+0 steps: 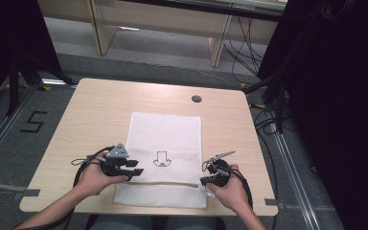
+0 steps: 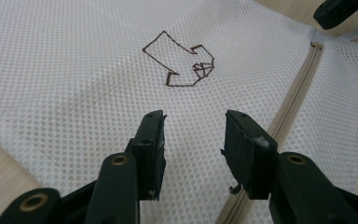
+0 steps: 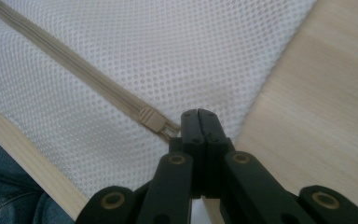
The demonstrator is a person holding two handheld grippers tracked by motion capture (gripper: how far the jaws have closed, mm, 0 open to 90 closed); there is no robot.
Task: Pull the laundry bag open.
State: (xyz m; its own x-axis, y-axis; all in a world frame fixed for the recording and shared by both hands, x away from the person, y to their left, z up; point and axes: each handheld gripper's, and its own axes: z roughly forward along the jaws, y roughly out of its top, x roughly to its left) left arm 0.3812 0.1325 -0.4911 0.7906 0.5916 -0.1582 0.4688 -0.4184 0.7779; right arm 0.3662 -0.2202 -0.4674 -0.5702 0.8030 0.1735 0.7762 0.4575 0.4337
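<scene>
High view: white mesh bag (image 1: pixel 165 158) flat on the table (image 1: pixel 91 115), zipper (image 1: pixel 165 184) running between the two claws near the front edge. Left claw (image 1: pixel 135 171) at the bag's left edge, right claw (image 1: pixel 205 180) at the zipper's right end.

Left gripper view: jaws apart, nothing between them, mesh just beneath, printed arrow (image 2: pixel 179 65) ahead, zipper off to the right.

Right gripper view: right claw (image 3: pixel 200 116) shut tight, zipper slider (image 3: pixel 151 120) just left of the tips; probably pinching the pull tab, though hidden behind the jaws.

Best done by pressing the left claw down to pin the mesh, then drawing the slider straight along the zipper, low and steady.
</scene>
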